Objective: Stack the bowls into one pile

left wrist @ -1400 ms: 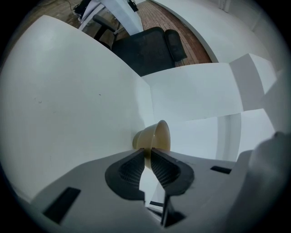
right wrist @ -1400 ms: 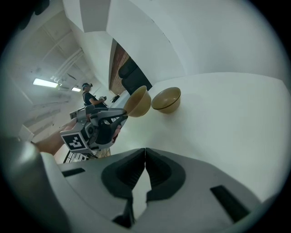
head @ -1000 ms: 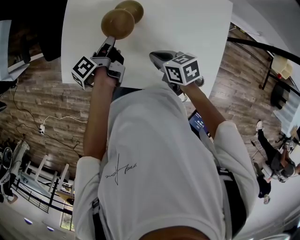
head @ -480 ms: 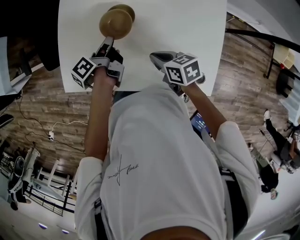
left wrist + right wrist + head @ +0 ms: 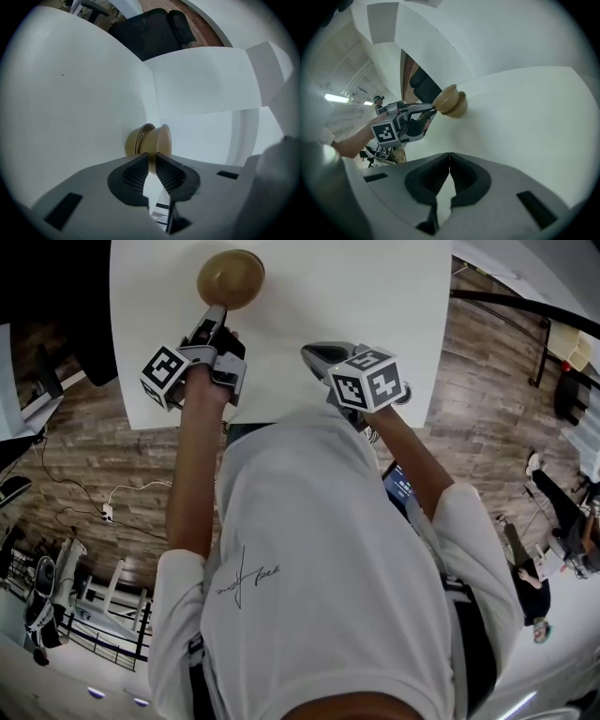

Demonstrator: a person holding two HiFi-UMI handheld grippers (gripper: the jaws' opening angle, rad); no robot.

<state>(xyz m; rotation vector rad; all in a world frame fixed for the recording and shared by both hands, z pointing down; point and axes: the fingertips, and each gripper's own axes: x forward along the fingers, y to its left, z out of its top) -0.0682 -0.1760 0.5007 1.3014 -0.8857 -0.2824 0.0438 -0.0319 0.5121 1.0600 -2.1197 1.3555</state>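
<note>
Held bowl (image 5: 230, 277) shifted over second bowl (image 5: 461, 108); left tongs (image 5: 150, 159) gripping rim.

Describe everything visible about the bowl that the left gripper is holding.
The held bowl is small, round and tan, with a smooth matte surface that looks like wood or plastic and a flared rim. The left gripper is shut on its wall at the rim. The bowl is tilted and appears partly nested in a matching second bowl, which stands at the far side of the white table.
</note>
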